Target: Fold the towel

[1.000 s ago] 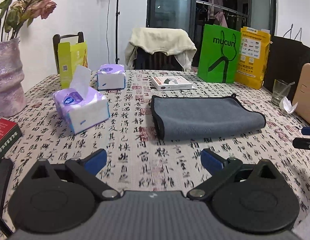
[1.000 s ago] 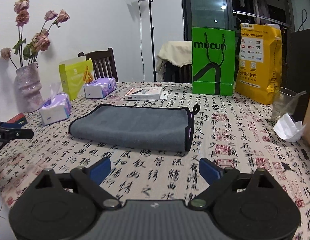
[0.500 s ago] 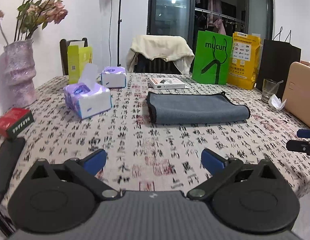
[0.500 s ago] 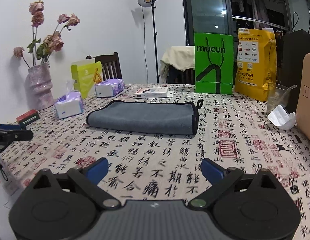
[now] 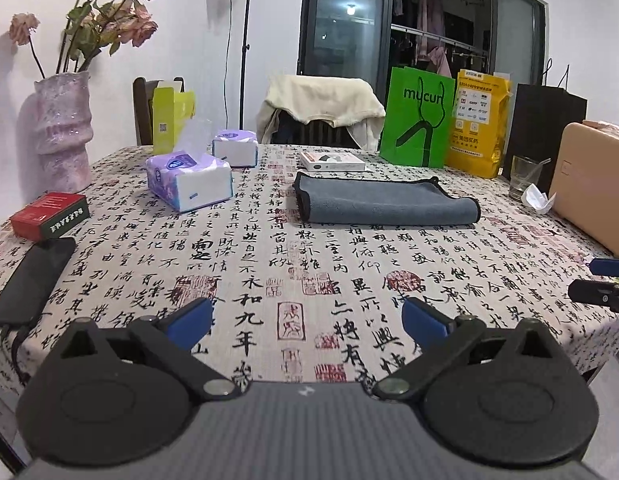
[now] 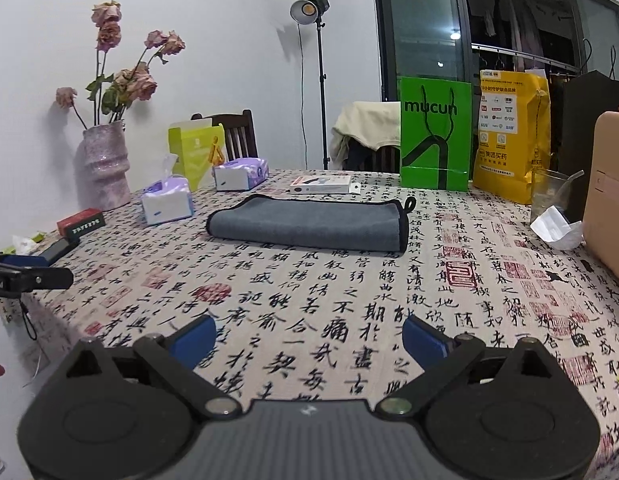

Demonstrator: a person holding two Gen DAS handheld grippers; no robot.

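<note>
towel (image 5: pixel 383 203) soft, light, limp, already folded | I'd pinch the hemmed corners | left gripper (image 5: pixel 305 322) spread, empty | right gripper (image 6: pixel 307 340) spread, empty

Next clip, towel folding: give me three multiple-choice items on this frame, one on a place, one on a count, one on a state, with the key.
1. Where does the grey towel lie?
A. draped on the chair
B. flat on the tablecloth, before the white box
C. inside the green bag

2. How many purple tissue packs are on the table?
A. one
B. two
C. four

3. How do the tongs stand?
A. both open, holding nothing
B. left shut on the towel
C. both gripping the glass

Key:
1 B, it lies folded on the cloth.
2 B, near pack and far pack.
3 A, left tongs and right tongs gape over bare cloth.
</note>
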